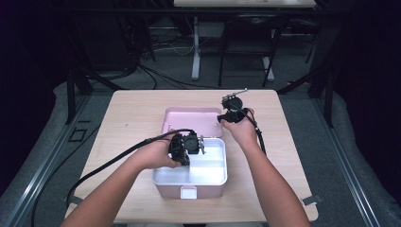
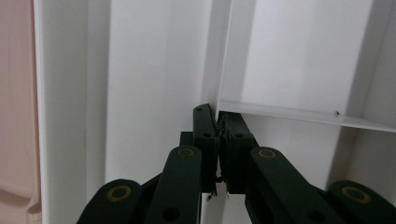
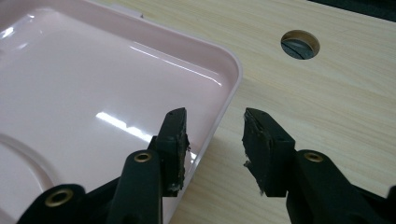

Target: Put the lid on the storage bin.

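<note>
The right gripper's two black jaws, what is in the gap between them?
In the right gripper view, the rim of the pink lid runs into the gap of the right gripper, with bare wooden table beside it. The jaws do not press on it.

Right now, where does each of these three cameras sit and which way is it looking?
High view: above the person's side, looking forward and down on the wooden table; both forearms, left gripper and right gripper show.
Left gripper view: rides the left gripper, jaws pinched on a white divider inside the pink box.
Right gripper view: rides the right gripper, open jaws straddling the pink lid's rim.
Shared: lid and tabletop appear in high and right gripper views.
</note>
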Tool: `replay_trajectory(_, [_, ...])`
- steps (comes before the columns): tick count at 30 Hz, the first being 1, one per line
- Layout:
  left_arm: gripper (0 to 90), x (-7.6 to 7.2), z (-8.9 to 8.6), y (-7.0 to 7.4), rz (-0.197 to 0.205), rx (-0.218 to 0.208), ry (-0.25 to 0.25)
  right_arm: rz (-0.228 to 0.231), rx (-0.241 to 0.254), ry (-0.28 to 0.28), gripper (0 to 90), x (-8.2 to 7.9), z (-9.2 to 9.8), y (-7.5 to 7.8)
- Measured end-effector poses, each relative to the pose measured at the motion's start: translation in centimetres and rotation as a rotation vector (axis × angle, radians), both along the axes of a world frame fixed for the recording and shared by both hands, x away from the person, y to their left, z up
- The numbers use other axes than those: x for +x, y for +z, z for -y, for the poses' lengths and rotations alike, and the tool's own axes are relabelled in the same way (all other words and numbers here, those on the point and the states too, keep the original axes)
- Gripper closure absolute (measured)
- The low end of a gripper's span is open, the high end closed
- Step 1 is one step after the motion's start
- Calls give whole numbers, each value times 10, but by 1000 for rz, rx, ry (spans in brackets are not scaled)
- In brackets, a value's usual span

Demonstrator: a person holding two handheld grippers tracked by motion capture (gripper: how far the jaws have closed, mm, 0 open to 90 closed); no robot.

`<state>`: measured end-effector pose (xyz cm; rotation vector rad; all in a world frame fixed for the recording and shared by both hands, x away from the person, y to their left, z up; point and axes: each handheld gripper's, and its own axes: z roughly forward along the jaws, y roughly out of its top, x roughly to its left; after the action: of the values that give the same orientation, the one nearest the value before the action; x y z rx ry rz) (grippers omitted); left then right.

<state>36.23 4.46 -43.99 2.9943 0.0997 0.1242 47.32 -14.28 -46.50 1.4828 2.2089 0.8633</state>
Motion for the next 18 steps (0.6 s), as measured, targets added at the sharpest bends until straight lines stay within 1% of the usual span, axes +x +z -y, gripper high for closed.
replay_trajectory(3, [863, 0, 0, 0, -1, 0, 1, -12, 22, -1, 612, 2, 1, -1])
replay_trajectory(5, [863, 0, 0, 0, 0, -3, 2, 2, 9, -20, 607, 3, -1, -2])
replay_trajectory(6, [863, 0, 0, 0, 0, -3, 2, 13, 17, -17, 606, 4, -1, -3])
replay_trajectory(8, [863, 0, 0, 0, 2, -3, 1, 7, 9, -18, 607, 4, -2, -4])
replay_trajectory(10, [863, 0, 0, 0, 1, -3, 2, 2, 19, -8, 613, 5, -3, -5])
replay_trajectory(13, [863, 0, 0, 0, 1, -3, 2, 10, 6, -23, 617, 7, -4, -6])
replay_trajectory(14, [863, 0, 1, 0, 2, -3, 2, 6, 19, -16, 619, 7, -3, -7])
replay_trajectory(15, [863, 0, 0, 0, 4, -3, 2, 5, 11, -25, 620, 8, -4, -8])
replay_trajectory(16, [863, 0, 0, 0, 3, -4, 2, -5, 24, -14, 622, 9, -4, -8])
replay_trajectory(17, [863, 0, 0, 0, 4, -4, 2, 5, 3, -40, 625, 9, -5, -9])
replay_trajectory(18, [863, 0, 0, 0, 4, -4, 2, 0, 7, -42, 629, 9, -5, -10])
